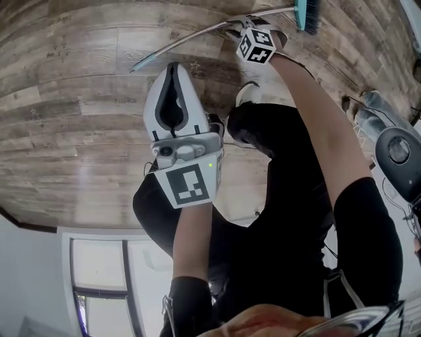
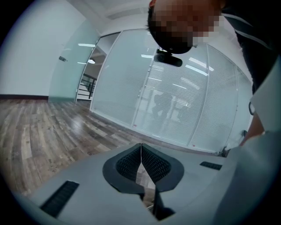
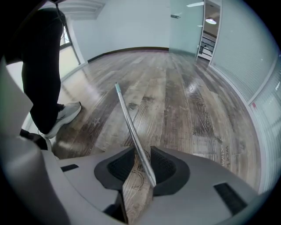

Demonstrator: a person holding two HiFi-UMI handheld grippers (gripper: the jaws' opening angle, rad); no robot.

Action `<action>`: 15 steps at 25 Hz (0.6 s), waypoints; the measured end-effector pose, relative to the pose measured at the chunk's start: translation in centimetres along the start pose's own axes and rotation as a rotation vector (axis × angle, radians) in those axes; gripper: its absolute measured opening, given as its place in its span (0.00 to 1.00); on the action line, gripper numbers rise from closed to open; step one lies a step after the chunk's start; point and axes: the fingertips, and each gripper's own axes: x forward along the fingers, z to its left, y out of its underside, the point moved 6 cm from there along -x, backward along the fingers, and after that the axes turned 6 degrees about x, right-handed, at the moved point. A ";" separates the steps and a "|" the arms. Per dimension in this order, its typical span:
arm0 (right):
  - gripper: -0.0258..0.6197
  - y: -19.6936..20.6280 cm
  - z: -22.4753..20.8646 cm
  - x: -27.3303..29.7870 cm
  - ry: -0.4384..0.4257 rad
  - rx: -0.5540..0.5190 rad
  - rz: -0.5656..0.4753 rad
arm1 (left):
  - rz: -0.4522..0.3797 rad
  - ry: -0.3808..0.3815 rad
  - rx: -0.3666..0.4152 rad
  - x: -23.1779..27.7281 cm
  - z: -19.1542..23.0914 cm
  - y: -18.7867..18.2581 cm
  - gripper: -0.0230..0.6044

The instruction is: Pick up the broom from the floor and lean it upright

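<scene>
Broom handle, thin, stiff, probably light and slick, lies on the floor between unclenched pads of the right tool, sensibly near the brush; left tool is clenched, empty.

Faint lettering on the floor is too warped to read.

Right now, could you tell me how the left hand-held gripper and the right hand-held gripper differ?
The left hand-held gripper has its jaws together with nothing between them; the right hand-held gripper has its jaws apart, straddling the broom handle without pinching it. The left points out across the room towards a glass wall; the right points down at the floor. Both have black ribbed pads.
</scene>
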 end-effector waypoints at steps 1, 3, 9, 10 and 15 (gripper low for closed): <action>0.22 0.1 0.0 0.6 -0.001 -0.024 0.008 | 0.008 0.014 0.023 0.0 -0.2 0.5 0.07; 0.22 0.0 -0.1 1.8 -0.013 -0.054 0.024 | 0.016 0.022 0.031 0.2 0.1 1.2 0.07; 0.22 -0.7 0.7 4.2 -0.046 -0.157 0.050 | 0.013 -0.007 0.004 0.3 1.3 2.2 0.07; 0.22 -0.5 0.8 4.5 -0.047 -0.175 0.058 | 0.015 -0.016 -0.007 0.3 1.4 2.5 0.07; 0.22 0.3 0.2 5.9 -0.049 -0.208 0.102 | 0.013 -0.031 -0.023 0.4 1.5 3.1 0.07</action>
